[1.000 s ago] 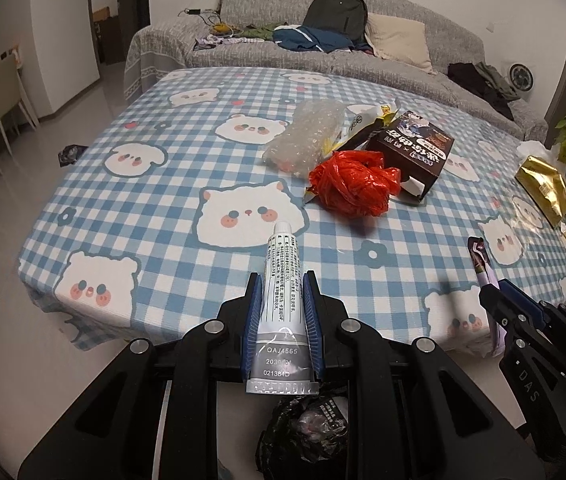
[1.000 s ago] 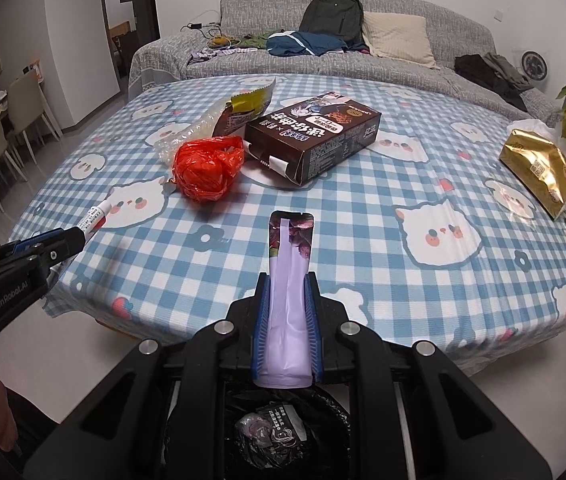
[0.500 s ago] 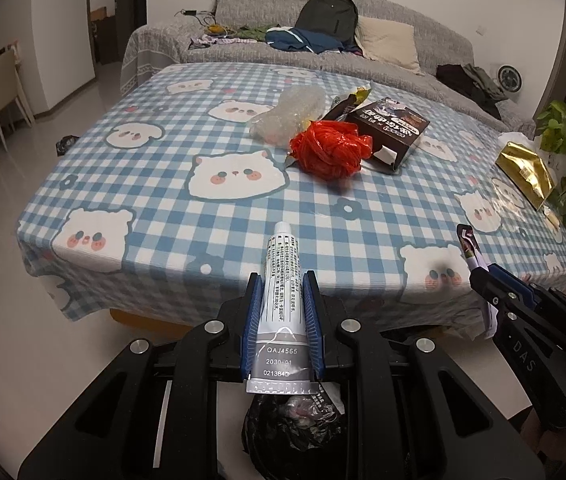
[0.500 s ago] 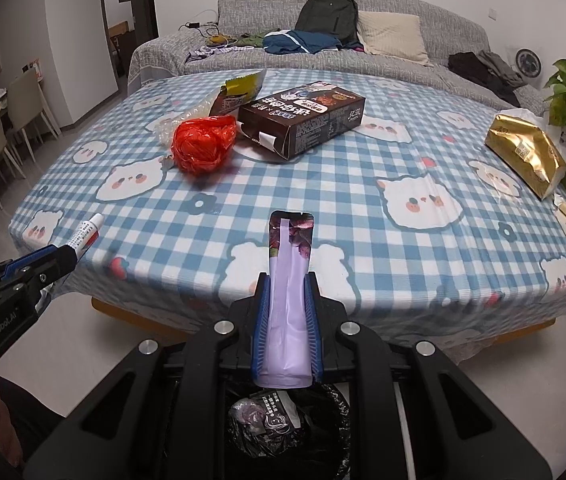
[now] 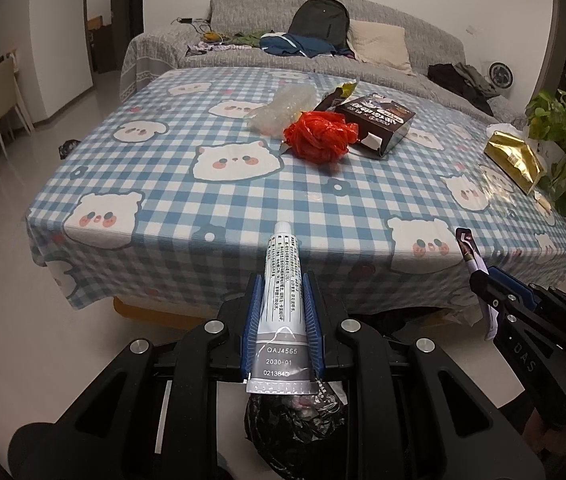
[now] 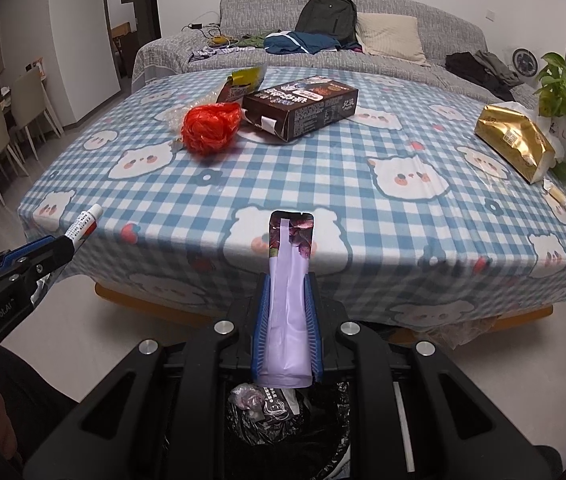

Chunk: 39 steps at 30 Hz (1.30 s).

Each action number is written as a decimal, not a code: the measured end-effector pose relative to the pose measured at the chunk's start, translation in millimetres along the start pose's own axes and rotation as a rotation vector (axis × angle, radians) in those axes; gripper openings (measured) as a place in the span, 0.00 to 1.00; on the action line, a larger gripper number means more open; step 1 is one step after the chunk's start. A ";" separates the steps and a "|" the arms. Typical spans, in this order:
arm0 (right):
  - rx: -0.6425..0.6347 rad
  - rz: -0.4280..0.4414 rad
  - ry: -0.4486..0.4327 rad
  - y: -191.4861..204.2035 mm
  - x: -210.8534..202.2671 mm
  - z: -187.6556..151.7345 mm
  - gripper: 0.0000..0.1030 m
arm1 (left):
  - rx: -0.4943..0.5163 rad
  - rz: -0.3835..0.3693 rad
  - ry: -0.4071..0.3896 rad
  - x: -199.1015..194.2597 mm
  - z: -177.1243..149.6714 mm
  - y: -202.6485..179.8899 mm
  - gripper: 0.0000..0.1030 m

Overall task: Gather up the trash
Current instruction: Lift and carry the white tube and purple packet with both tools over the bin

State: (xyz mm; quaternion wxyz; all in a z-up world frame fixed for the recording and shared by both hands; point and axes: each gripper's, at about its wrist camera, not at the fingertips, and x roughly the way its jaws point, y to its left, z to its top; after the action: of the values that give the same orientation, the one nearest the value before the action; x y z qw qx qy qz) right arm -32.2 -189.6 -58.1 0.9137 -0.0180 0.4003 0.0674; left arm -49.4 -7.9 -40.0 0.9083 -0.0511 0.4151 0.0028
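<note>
In the left view, the left gripper (image 5: pixel 282 308) is clamped on a white tube (image 5: pixel 282 280) at lower centre, over a black bin bag (image 5: pixel 295 420). The right gripper (image 5: pixel 483 280) shows at the lower right edge. Only the right view shows what it holds: the right gripper (image 6: pixel 287 320) pinches a lilac sachet (image 6: pixel 289 300) at lower centre, above the bag, which has what seems a wrapper inside. On the table (image 6: pixel 323 168), from left: a red bag (image 6: pixel 211 128), a dark box (image 6: pixel 303 106), a gold pack (image 6: pixel 515 142) at right.
</note>
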 end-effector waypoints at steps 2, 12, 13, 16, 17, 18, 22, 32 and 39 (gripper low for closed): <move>-0.003 -0.002 0.005 0.6 -0.9 -6.3 0.17 | 0.000 -0.001 0.005 -1.5 -7.0 0.8 0.20; 0.001 0.004 0.034 3.0 -3.0 -33.1 0.17 | -0.007 -0.015 0.037 -1.8 -37.7 3.2 0.20; 0.001 0.007 0.039 3.7 -2.5 -35.9 0.17 | -0.007 -0.012 0.042 -0.1 -40.3 3.0 0.20; 0.005 0.020 0.069 5.0 2.4 -45.4 0.17 | -0.005 -0.011 0.061 4.7 -48.1 1.6 0.20; 0.005 0.021 0.076 5.1 3.8 -47.9 0.17 | -0.004 -0.008 0.062 5.6 -50.4 1.1 0.20; 0.005 0.019 0.083 5.1 5.7 -51.1 0.17 | -0.004 -0.004 0.067 7.2 -53.7 0.8 0.20; 0.007 0.015 0.116 4.1 14.8 -61.2 0.17 | -0.006 0.002 0.080 14.7 -62.3 -0.1 0.20; 0.009 0.026 0.180 0.2 47.1 -80.4 0.17 | 0.003 0.034 0.130 51.0 -75.4 -1.9 0.20; 0.002 -0.001 0.243 3.2 77.9 -94.6 0.17 | 0.007 0.026 0.179 78.3 -87.8 -2.7 0.20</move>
State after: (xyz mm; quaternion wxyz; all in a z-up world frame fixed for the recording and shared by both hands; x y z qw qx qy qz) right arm -49.4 -186.2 -179.5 0.8584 -0.0255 0.5083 0.0640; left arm -64.1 -21.9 -155.9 0.8677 -0.0423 0.4952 0.0087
